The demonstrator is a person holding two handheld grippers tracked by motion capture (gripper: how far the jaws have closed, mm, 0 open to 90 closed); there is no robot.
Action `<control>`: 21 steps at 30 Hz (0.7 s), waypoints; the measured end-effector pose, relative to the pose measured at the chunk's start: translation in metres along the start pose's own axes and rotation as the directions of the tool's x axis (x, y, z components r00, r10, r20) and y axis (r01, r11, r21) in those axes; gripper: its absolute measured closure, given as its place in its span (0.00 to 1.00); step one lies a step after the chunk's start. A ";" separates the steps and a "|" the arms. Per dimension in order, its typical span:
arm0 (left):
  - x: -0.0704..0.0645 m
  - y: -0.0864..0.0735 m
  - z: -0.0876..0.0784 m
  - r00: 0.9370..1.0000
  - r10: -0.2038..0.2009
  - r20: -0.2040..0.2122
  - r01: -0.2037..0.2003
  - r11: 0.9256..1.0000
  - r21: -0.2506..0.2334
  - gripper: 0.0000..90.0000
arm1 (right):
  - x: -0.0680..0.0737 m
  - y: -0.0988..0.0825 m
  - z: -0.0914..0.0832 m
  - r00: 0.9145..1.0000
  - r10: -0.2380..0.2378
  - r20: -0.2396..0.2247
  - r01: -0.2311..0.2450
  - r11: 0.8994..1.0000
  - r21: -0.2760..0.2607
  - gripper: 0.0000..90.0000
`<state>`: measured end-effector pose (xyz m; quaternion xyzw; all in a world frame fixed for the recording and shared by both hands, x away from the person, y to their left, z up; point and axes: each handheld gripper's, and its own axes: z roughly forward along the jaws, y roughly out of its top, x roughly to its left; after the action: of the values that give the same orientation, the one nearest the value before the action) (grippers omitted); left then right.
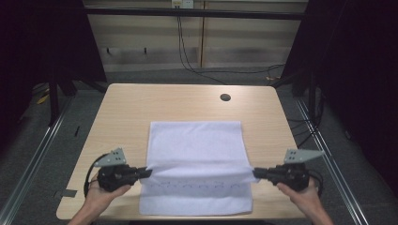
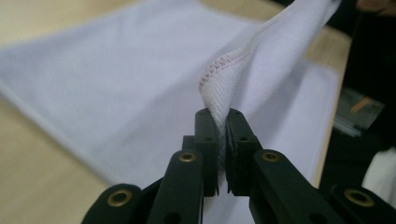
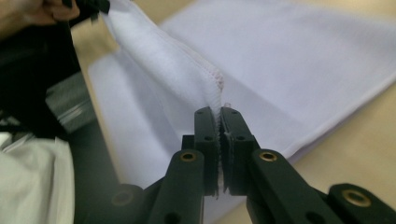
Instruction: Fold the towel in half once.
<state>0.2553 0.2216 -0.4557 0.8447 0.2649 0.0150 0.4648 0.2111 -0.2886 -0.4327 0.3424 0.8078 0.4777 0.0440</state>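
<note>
my left gripper (image 1: 149, 173) is clamped on a corner of the white towel (image 1: 197, 145), and in the left gripper view the two black jaws stand almost together with the stitched hem bunched up between them (image 2: 219, 119). my right gripper (image 1: 256, 174) does the same at the other side: its jaws pinch the cloth's hemmed corner tight (image 3: 218, 112), with only the thickness of the fabric between the pads. each gripper sits in one of my hands, the left hand (image 1: 101, 190) and the right hand (image 1: 300, 192) coming in from the near edge, and each carries a grey three-cornered plate on top (the left one (image 1: 112, 157), the right one (image 1: 300, 154)).

between the two grippers the held edge runs as a taut, lifted line across the towel, a little above the part that lies under it. the near portion of the towel lies flat on the counter (image 1: 122, 108) below that line, reaching to the counter's near edge, and the far portion lies flat too, stretching away toward the middle of the light wooden top. so the towel is folded partway over itself, with its raised edge hanging from my two grips.

farther off, a small dark round hole (image 1: 225, 97) sits in the counter near its far right corner, well apart from the towel. beyond the counter, black cables (image 1: 187, 51) hang down a pale wall panel to the grey floor.
</note>
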 end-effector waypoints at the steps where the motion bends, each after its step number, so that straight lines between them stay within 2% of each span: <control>1: 0.000 -0.007 0.003 1.000 -0.005 0.013 0.005 1.000 0.022 0.95 | 0.003 -0.011 0.006 1.000 0.002 -0.007 -0.002 0.999 0.036 0.95; 4: -0.003 -0.020 0.003 0.998 -0.007 0.063 0.005 0.999 0.032 0.93 | 0.009 -0.027 0.011 1.000 0.004 -0.030 -0.002 0.996 0.089 0.91; 5: -0.008 -0.023 0.000 0.995 0.016 0.097 -0.019 0.999 0.037 0.91 | 0.011 -0.030 0.011 0.999 0.004 -0.043 0.000 0.995 0.104 0.89; 8: -0.019 -0.029 -0.005 0.987 0.054 0.151 -0.065 0.996 0.067 0.89 | 0.021 -0.039 0.011 0.994 -0.004 -0.111 0.020 0.989 0.149 0.84; 10: -0.025 -0.033 -0.009 0.984 0.068 0.165 -0.081 0.994 0.076 0.87 | 0.026 -0.043 0.011 0.990 -0.005 -0.142 0.029 0.985 0.171 0.81; 11: -0.028 -0.035 -0.012 0.981 0.067 0.181 -0.082 0.993 0.079 0.85 | 0.029 -0.044 0.010 0.989 -0.007 -0.148 0.033 0.984 0.176 0.80; 12: -0.030 -0.036 -0.015 0.980 0.079 0.184 -0.095 0.992 0.078 0.82 | 0.032 -0.045 0.007 0.990 -0.008 -0.142 0.031 0.987 0.159 0.78; 13: -0.030 -0.036 -0.016 0.980 0.068 0.187 -0.082 0.994 0.067 0.79 | 0.033 -0.044 0.004 0.988 -0.005 -0.152 0.027 0.990 0.141 0.78; 15: -0.025 -0.034 -0.020 0.983 0.060 0.174 -0.067 0.997 0.036 0.78 | 0.032 -0.041 0.001 0.992 -0.012 -0.126 0.028 0.992 0.124 0.77; 17: -0.015 -0.030 -0.018 0.991 0.036 0.131 -0.038 0.999 0.012 0.78 | 0.024 -0.037 0.002 0.995 0.000 -0.103 0.011 0.994 0.106 0.78; 19: -0.001 -0.024 -0.011 0.996 -0.004 0.094 0.005 1.000 -0.002 0.80 | 0.011 -0.032 0.010 0.998 0.021 -0.052 -0.017 0.997 0.079 0.78; 20: 0.007 -0.020 -0.006 0.997 -0.029 0.068 0.029 1.000 -0.008 0.80 | 0.006 -0.029 0.013 0.999 0.028 -0.042 -0.025 0.997 0.072 0.78; 21: 0.017 -0.016 0.001 0.997 -0.054 0.047 0.054 0.999 0.002 0.80 | 0.000 -0.026 0.018 0.999 0.029 -0.017 -0.027 0.997 0.067 0.78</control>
<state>0.2633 0.2355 -0.4725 0.8374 0.2767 -0.0175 0.4710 0.2045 -0.2835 -0.4630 0.3507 0.8189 0.4539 0.0185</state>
